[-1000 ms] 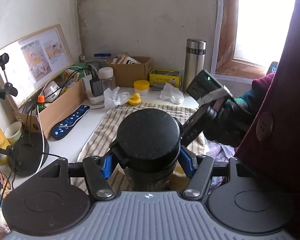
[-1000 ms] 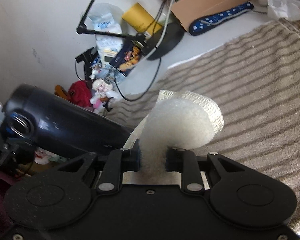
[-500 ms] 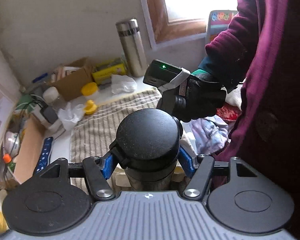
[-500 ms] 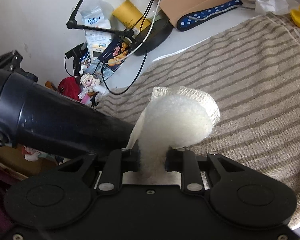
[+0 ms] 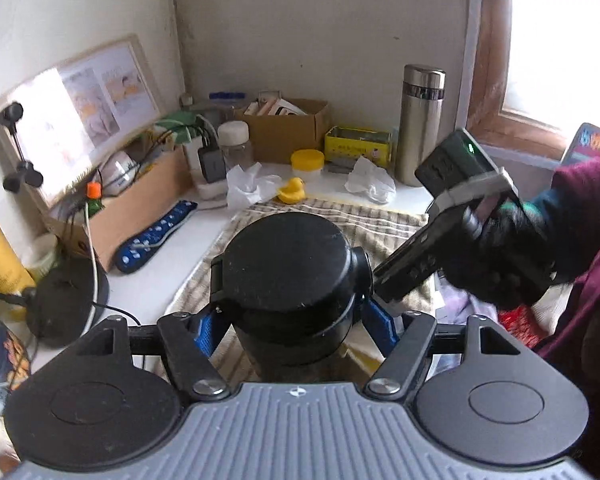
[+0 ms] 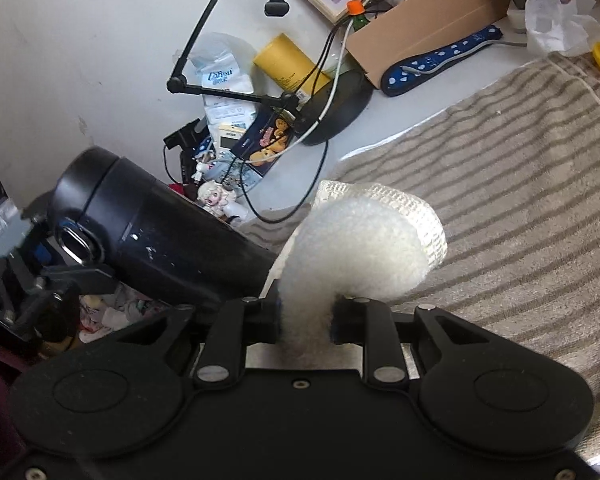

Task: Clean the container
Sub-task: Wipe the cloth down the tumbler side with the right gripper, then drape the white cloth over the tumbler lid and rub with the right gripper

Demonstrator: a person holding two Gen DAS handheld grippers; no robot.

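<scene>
Holding the black container (image 5: 288, 276) just under its lid, the left gripper (image 5: 290, 324) had its blue-padded fingers (image 5: 204, 330) clamped on either side of the body. The grip sat high, near the capped end, which I judged kept the lower wall free for wiping. In the right wrist view the container (image 6: 172, 236) lay tilted, lid end up and away, body sloping down toward the sponge; it was carried in the air above the striped towel (image 6: 520, 184), not resting on it.

The right gripper (image 6: 306, 320) pinched a white sponge (image 6: 356, 248) by its narrow lower part, fingers closed hard enough to squeeze it to a waist. The fluffy face bulged forward past the fingertips, with a netted backing curling behind. Held that way, the soft face would probably meet the container before the fingers did.

Sponge and container side stood just beside each other; whether they touched could not be told, as the sponge hid the meeting line. White specks showed on the dark wall, either dirt or residue, not resolvable.

The towel was probably spread to catch drips and cushion the work. Clutter at the desk's back edge, including a steel flask (image 5: 420, 124) and a yellow duck (image 5: 292, 191), stood well apart from the work area.

Judgement: wiping of the outer wall was in hand; lid shut, interior untouched.
</scene>
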